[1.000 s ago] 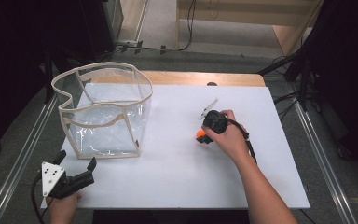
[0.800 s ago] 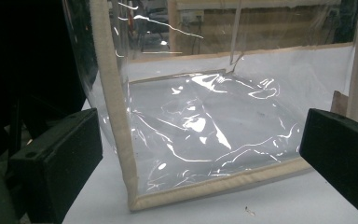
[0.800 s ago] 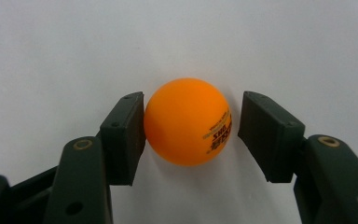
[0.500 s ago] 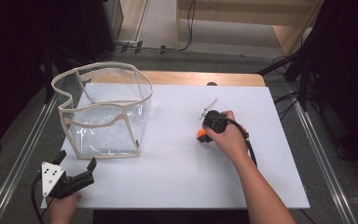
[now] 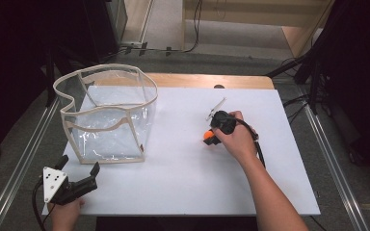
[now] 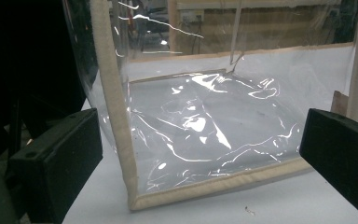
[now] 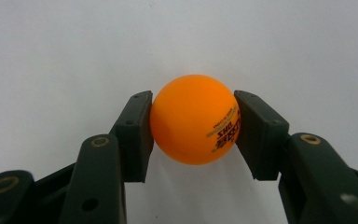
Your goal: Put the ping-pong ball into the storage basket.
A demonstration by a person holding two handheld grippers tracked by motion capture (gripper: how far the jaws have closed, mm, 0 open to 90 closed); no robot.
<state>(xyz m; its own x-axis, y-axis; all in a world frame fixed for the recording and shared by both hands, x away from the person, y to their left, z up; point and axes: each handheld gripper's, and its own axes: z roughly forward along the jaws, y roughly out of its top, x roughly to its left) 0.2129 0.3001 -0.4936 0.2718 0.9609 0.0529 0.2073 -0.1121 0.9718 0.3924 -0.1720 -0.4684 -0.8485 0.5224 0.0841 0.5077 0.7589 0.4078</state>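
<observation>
Your left gripper (image 5: 79,185) sits nearest you at the front left corner of the white tabletop (image 5: 183,178), jaws spread wide with nothing between them; in the left gripper view the two black pads frame the clear plastic bag with cream fabric edging (image 6: 205,140), which stands just ahead of them, open-topped and untouched. Farther in and to the right, your right gripper (image 5: 211,137) is down on the table, and this is where the change lies: a second ago its jaws were wider around the small orange table-tennis ball (image 7: 195,125), and they have just been closing onto it. In the right gripper view both pads now press the ball's sides squarely, about at its widest part, with black printing showing near the right pad. So the pick appears made, and the ball is gripped but seemingly not yet lifted, since the white surface lies close behind it and your hand (image 5: 238,139) has barely shifted. In the high view the ball peeks out orange at the gripper's left tip, well apart from the bag (image 5: 108,115) standing at the table's left. My reading is that the next move is a lift and a carry leftward over the bag's rim; keep the squeeze steady, because a smooth round ball can squirt out if the pads slip off centre.
</observation>
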